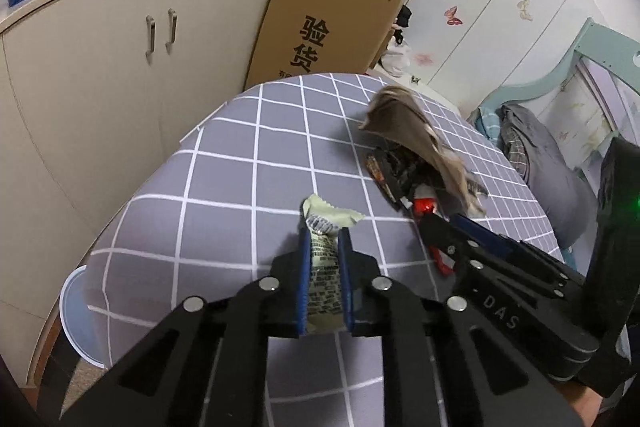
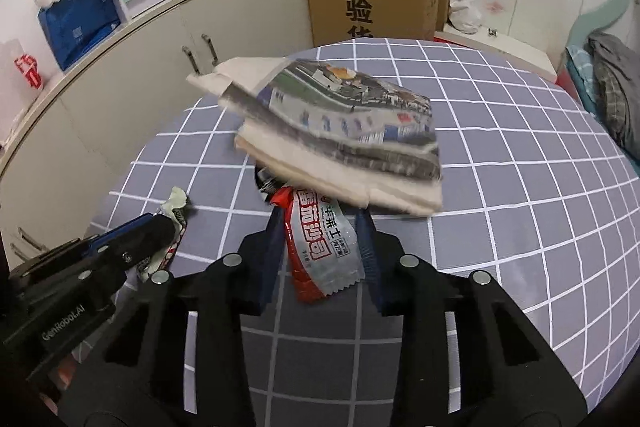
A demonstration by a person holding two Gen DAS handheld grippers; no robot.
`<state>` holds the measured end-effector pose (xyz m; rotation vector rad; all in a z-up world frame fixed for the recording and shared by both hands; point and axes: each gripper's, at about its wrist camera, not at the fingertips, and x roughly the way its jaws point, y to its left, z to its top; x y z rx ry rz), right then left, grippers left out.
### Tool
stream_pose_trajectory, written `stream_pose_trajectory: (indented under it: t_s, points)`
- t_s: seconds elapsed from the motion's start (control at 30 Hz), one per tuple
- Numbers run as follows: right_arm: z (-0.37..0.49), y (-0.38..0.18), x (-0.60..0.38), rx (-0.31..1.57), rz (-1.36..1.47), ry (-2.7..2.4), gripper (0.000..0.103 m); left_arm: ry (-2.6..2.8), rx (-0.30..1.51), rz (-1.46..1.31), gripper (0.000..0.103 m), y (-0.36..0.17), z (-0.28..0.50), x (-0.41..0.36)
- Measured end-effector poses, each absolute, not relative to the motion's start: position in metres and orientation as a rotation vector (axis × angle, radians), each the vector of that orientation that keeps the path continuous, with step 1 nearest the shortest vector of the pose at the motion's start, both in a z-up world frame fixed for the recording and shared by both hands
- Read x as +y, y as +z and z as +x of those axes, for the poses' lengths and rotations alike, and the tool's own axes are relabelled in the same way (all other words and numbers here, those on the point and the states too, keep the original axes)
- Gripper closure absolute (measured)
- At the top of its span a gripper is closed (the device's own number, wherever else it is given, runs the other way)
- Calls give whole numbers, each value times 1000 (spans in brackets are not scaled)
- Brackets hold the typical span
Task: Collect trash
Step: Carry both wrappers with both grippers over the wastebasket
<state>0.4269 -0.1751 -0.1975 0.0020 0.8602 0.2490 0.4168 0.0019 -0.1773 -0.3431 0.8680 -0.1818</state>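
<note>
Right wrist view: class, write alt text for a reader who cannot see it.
The right gripper straddles a red and silver snack wrapper on a grey checked tablecloth. Folded newspaper lies beyond; the left gripper holds a pale green wrapper.

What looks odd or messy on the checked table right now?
The folded newspaper looks blurred and tilted, raised over a heap of wrappers instead of lying flat on the checked table. A red and silver wrapper pokes out beneath it, between the right gripper's fingers.
</note>
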Motion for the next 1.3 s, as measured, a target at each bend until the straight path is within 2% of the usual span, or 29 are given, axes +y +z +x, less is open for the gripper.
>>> stream_pose_trajectory:
  t_s: [0.03, 0.07, 0.33, 0.57, 0.87, 1.3]
  points:
    - [424, -196, -174, 852, -7, 249, 79, -192, 869, -341, 92, -177, 415, 1]
    - [419, -194, -174, 840, -7, 270, 98, -205, 870, -339, 92, -176, 411, 0]
    - [378, -194, -181, 838, 34, 310, 97, -275, 855, -381, 94, -171, 376, 13]
    - [331, -166, -153, 771, 82, 432, 98, -291, 801, -444, 94, -159, 329, 49]
    - [288, -157, -37, 728, 42, 651, 97, -143, 731, -500, 94, -153, 268, 155]
    - [301, -218, 123, 806, 73, 814, 96, 173, 792, -555, 94, -206, 236, 294]
